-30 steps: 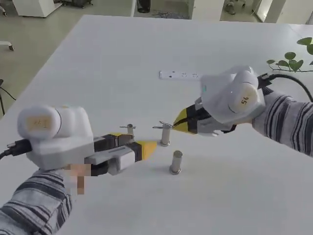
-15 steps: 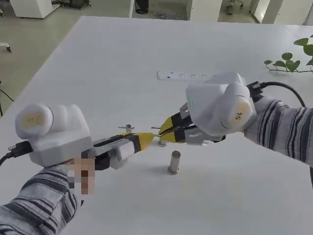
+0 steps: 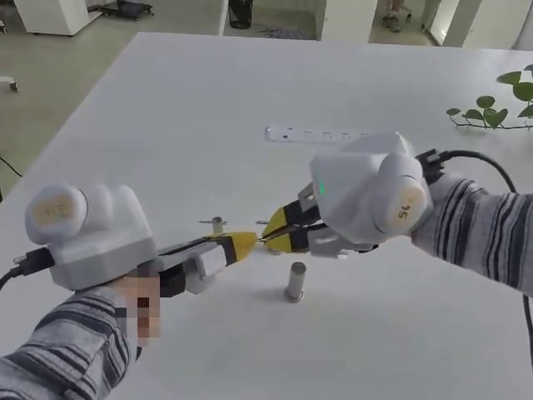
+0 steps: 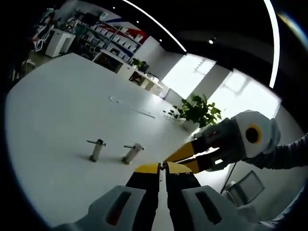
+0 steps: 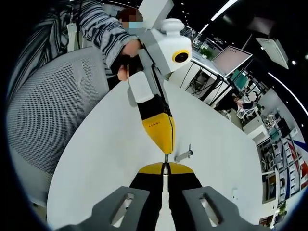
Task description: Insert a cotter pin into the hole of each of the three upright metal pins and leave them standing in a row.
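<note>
My left gripper (image 3: 247, 242) and my right gripper (image 3: 270, 237) meet tip to tip low over the white table (image 3: 166, 125). A thin cotter pin (image 5: 165, 160) bridges the two tips, and both pairs of jaws are shut on it. One upright metal pin (image 3: 217, 225) with a cotter pin through it stands just behind the left tip. A bare metal pin (image 3: 296, 281) stands in front of the right gripper. In the left gripper view, two pins (image 4: 96, 149) (image 4: 132, 153) with cotter pins stand side by side to the left of my left gripper (image 4: 162, 168). My right gripper (image 5: 164, 169) faces the left one.
A white power strip (image 3: 321, 133) lies further back on the table. A leafy plant (image 3: 491, 111) reaches over the right edge. A mesh chair (image 5: 53, 110) and a person's striped sleeve show behind the left gripper in the right gripper view.
The two grippers have closed in on each other, the right one moving left and down off the middle pin, until their tips meet over the table. The three metal pins stay put.
</note>
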### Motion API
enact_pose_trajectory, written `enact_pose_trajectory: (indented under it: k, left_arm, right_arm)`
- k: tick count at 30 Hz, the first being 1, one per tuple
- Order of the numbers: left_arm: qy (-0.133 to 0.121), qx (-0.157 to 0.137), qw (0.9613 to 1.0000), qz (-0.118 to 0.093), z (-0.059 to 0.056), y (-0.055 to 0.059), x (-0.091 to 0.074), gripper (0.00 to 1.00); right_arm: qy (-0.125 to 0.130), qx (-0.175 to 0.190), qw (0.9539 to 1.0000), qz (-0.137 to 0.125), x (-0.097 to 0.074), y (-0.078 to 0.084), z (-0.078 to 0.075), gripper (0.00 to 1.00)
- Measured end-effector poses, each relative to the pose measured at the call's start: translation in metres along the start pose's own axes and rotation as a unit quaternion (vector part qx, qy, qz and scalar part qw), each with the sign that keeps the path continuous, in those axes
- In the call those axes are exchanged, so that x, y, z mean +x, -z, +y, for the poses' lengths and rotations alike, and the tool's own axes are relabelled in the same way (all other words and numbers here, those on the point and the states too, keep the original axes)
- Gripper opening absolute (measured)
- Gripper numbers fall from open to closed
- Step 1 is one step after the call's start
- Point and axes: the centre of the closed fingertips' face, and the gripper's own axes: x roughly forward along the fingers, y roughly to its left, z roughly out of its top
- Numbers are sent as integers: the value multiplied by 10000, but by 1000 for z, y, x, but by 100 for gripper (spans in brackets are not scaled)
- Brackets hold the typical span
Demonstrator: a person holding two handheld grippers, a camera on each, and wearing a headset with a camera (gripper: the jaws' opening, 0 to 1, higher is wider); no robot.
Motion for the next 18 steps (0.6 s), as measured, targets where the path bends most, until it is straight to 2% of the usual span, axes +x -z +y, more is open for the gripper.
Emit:
enact_pose_trajectory:
  k: [10,12,15,18]
  left_arm:
    - [124,33,9999,72,-4,2,2,0]
    - [152,223,9996,67,-5,2,1,0]
    - [192,692,9974,36,-7,1,2,0]
    - [210,953,9952,43,-7,1,1,0]
  right_arm:
    - [50,63,10000,4,-2,0,0,0]
    - [82,176,9998,-16,-2,0,0,0]
    - [124,456,9989,-64,-2,0,0,0]
    - [187,1087,9935,-298,-3,0,-2,0]
